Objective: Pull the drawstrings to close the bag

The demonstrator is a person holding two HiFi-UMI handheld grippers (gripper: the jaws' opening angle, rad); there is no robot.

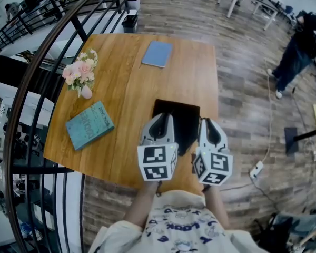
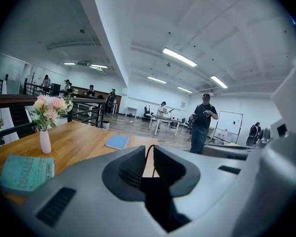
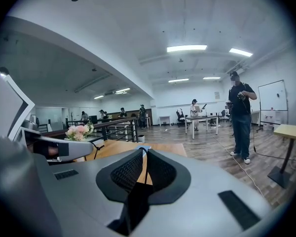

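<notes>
left tongs point(image 2: 149, 156), right tongs point(image 3: 144, 157) pinching drawstrings point(image 3: 145, 165), black bag point(image 1: 184, 121) on table point(image 1: 121, 62)

**Materials and finishes: table and tools**
Table point(image 1: 126, 96): varnished wood, smooth, low sheen, grain visible. Bag point(image 1: 181, 117): black cloth, matt. Its drawstring point(image 2: 147, 158): thin black cord. Left gripper point(image 2: 149, 151) and right gripper point(image 3: 144, 154): grey moulded plastic shells, smooth, matt. Pads point(image 3: 127, 172): black, finely textured, rubbery in look. Marker cube point(image 1: 158, 162): flat black-and-white print, matt. Teal book point(image 1: 89, 124): paper cover, matt. Blue notebook point(image 1: 157, 54): smooth cover, material undetermined. Vase point(image 1: 86, 92): pale, glossy. Railing point(image 1: 42, 51): dark painted metal. Floor point(image 1: 242, 88): grey-brown planks, dull.
</notes>
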